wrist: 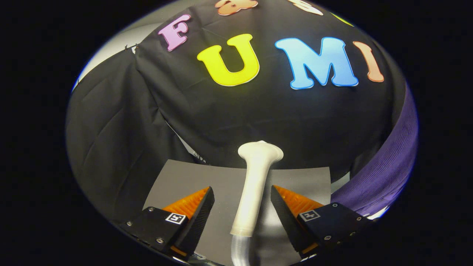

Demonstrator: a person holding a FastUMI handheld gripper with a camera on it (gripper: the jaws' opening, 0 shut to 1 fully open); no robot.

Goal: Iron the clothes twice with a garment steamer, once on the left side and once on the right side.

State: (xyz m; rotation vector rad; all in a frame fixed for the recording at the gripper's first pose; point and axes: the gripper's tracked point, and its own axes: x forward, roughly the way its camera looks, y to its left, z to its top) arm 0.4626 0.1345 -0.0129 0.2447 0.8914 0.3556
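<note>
Between the spread fingers of the gripper (242, 207), low in the frame, lies the steamer (255, 184) on a grey mat (184, 181) — untouched; probably light, smooth, slippery — grip its stiff handle; purple garment (388, 166) at right.

So there's a grey mat (207, 181) lying flat on the table, and right behind its far edge the black cloth wall (258, 114) hangs down in folds. Off past the cloth's upper left corner, a bit of pale wall (122, 40) peeks through.
</note>
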